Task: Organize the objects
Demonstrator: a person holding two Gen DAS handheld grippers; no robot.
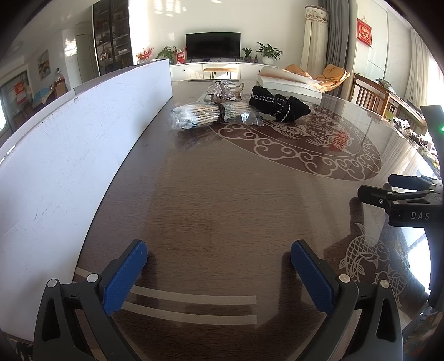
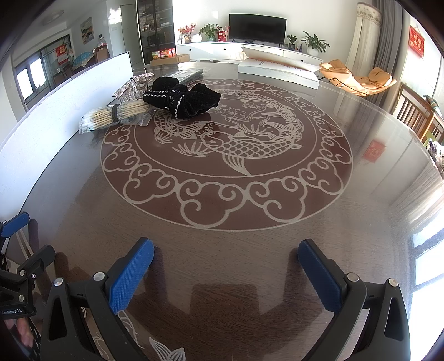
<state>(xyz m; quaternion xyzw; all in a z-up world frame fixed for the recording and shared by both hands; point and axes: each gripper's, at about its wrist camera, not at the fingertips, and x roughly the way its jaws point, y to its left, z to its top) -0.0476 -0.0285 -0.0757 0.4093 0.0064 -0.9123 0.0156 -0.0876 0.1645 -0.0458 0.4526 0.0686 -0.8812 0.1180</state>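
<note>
Both claws hover low over the near bench [image 2: 249,244], left claw [image 1: 219,266] and right claw [image 2: 226,261] spread wide, empty. The cotton swab bundle [image 1: 205,115] and black velvet pouch [image 1: 280,104] lie far left.

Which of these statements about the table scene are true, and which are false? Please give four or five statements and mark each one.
1. Both grippers, left and right, have open jaws that hold nothing. True.
2. The black cloth item lies on the floor. False: it lies on the table.
3. The cotton swab bundle lies close to the white board. True.
4. The television shows a bright picture. False: its screen is dark.
</note>
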